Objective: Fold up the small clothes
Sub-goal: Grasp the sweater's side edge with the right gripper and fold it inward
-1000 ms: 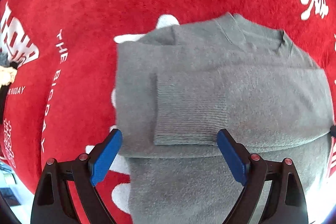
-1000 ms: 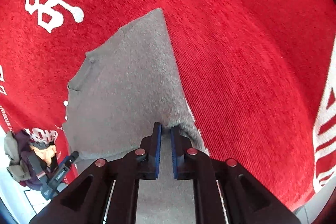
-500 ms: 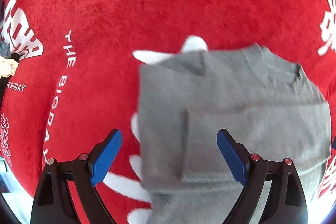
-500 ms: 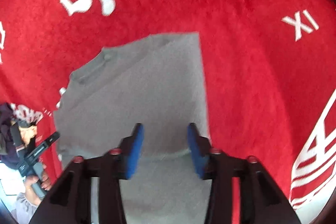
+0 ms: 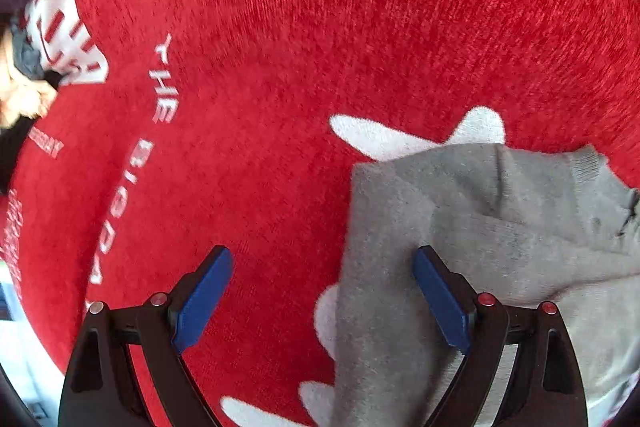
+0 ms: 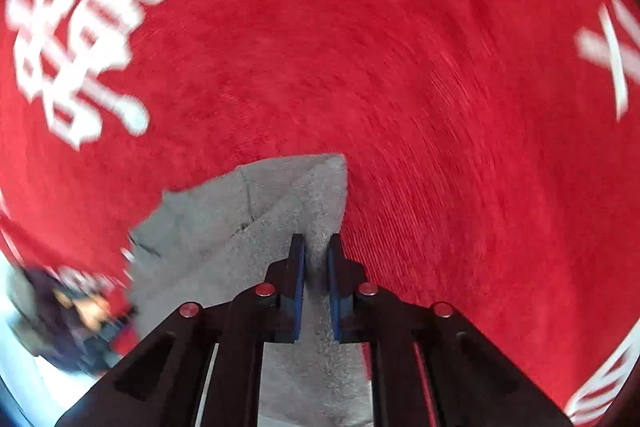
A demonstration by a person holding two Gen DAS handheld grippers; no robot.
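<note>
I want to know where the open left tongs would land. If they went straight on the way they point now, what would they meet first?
Probably the left edge of the grey sweater: the left tongs, open, straddle it, one finger over the sweater and the other over the red carpet. Depth is unclear.

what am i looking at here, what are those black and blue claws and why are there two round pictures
There is no robot: a person holds a two-finger gripper in each hand, and a fisheye camera on each looks along its fingers, which is why the pictures are round and warped.

The left wrist view shows the left gripper, its blue pads wide apart and holding nothing, over the left edge of a grey sweater.

The right wrist view shows the right gripper. Its jaws have just been closing and are now pinched shut on the sweater's right edge.

The sweater, partly folded, lies on a red cloth with white lettering.
</note>
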